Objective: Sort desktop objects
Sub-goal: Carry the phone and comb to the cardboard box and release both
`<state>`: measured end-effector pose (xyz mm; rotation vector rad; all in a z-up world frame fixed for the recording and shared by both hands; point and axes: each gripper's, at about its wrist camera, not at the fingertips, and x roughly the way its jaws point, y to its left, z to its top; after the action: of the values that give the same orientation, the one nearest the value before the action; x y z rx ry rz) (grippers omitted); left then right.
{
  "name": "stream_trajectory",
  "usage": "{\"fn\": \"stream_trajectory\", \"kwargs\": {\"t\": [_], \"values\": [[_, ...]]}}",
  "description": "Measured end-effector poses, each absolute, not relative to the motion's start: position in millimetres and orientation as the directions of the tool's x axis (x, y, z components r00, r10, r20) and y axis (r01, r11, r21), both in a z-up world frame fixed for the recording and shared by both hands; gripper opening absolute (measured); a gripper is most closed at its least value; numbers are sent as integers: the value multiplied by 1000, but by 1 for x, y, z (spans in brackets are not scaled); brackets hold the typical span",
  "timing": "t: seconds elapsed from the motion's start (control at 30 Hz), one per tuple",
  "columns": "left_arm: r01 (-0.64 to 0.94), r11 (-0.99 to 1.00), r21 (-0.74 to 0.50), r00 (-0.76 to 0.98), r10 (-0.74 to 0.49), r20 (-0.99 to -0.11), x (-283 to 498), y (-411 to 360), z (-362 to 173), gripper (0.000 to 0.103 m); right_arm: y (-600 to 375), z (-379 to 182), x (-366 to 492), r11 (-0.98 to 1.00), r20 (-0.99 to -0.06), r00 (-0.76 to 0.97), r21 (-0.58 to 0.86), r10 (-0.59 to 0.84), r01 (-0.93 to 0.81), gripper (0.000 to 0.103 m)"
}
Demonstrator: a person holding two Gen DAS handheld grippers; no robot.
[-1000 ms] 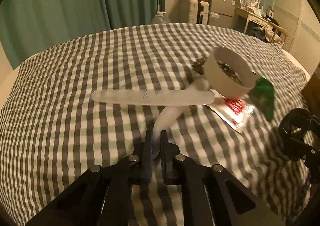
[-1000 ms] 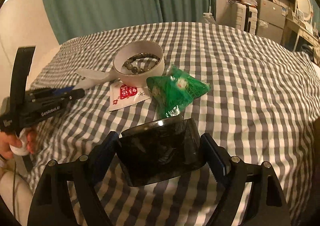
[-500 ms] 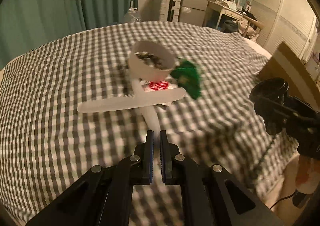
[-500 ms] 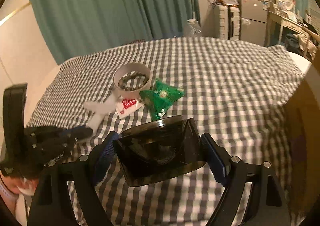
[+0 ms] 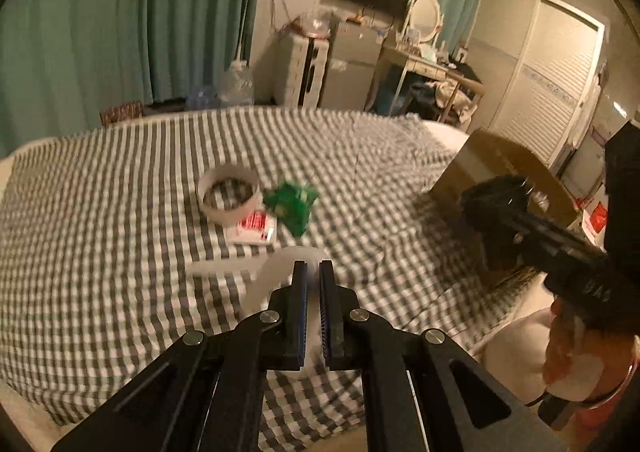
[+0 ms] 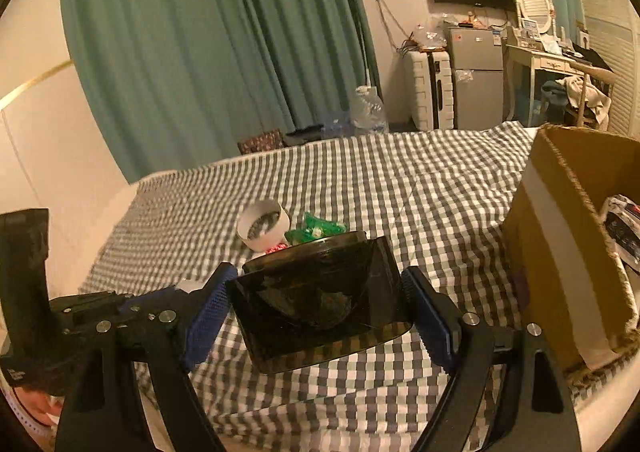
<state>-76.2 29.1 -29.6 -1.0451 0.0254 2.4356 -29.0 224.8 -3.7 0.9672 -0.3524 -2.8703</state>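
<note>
Right gripper (image 6: 316,316) clamped on a dark glass dish (image 6: 320,304), held above the bed's near edge, with the open cardboard box (image 6: 560,252) just to its right. Left gripper (image 5: 313,308) nearly closed on a white comb (image 5: 264,280), long axis running away from the jaws, farther left of the box.

No lettering can be read with any certainty. The red-and-white packet (image 5: 253,227) on the bed carries red print too blurred to make out, and pale marks on the right gripper's (image 5: 496,207) body are equally illegible.
</note>
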Motion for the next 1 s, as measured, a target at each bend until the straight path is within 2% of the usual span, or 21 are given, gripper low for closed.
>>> {"fn": "stream_trajectory", "kwargs": {"t": [0.23,0.43,0.53,0.77,1.0], "values": [[-507,-848,-153,-639,490,-593,-54,53,34,5,238,28,-4,-967,-523,-842,253,-130,-8,83],[-611,-784,-107,-638,568,-520,-44,107,82,5,269,71,17,-972,-455,-889,225,-49,-62,83],[-669,-738,-86,-614,614,-496,-44,144,101,5,292,89,23,-972,-450,-893,202,13,-117,83],[-775,-624,-98,-513,713,-478,-54,241,126,5,363,111,32,-958,-478,-864,139,158,-252,83],[-828,-546,-128,-402,736,-544,-71,335,95,5,441,88,19,-905,-568,-780,133,264,-403,84]]}}
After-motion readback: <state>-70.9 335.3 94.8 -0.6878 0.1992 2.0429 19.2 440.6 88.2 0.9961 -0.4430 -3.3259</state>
